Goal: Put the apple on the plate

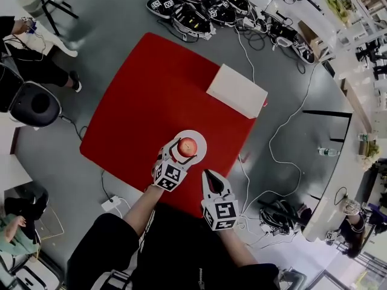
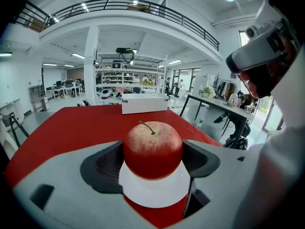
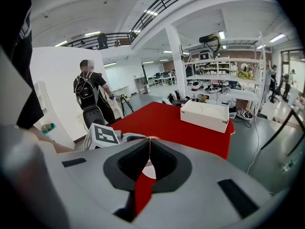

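A red apple (image 1: 188,145) with a short stem sits on a small white plate (image 1: 198,139) near the front edge of the red table (image 1: 151,95). My left gripper (image 1: 183,152) is shut on the apple, one jaw on each side. In the left gripper view the apple (image 2: 152,147) fills the gap between the dark pads (image 2: 107,163), and its base rests on the plate (image 2: 152,194). My right gripper (image 1: 208,174) hovers to the right of the plate, shut and empty. In the right gripper view its jaws (image 3: 149,142) meet at the tip.
A white box (image 1: 237,91) lies at the table's far right corner. Cables and black gear (image 1: 199,8) lie on the grey floor beyond the table. A chair (image 1: 33,104) and seated people are at the left. A person with a backpack (image 3: 90,97) stands by a white wall.
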A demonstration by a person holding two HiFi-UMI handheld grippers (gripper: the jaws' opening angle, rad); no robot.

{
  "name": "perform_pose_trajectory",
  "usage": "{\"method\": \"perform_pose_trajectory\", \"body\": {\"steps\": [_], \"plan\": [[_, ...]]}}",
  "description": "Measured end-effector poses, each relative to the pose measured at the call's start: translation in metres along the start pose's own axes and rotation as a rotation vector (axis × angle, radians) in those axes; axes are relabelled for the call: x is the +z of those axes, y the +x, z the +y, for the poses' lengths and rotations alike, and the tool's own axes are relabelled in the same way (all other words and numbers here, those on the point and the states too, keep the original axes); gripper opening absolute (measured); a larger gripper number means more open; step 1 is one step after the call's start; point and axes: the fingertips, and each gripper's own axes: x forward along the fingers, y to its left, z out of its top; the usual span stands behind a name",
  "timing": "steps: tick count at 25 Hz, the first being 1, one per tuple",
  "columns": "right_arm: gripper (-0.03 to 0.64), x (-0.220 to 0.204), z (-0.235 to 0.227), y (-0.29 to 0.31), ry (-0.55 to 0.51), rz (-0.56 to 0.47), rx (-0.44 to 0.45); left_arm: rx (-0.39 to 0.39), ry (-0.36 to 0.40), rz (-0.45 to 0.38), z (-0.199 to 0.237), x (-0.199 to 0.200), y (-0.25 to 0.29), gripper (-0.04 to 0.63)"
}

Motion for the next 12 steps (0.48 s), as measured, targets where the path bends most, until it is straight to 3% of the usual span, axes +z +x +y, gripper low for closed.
{"method": "perform_pose_trajectory", "body": {"steps": [12], "plan": [[0.012, -0.015, -0.014, 0.001, 0.044, 0.035, -0.042, -0.034, 0.031, 0.036, -0.005, -0.014, 0.033, 0.385]]}}
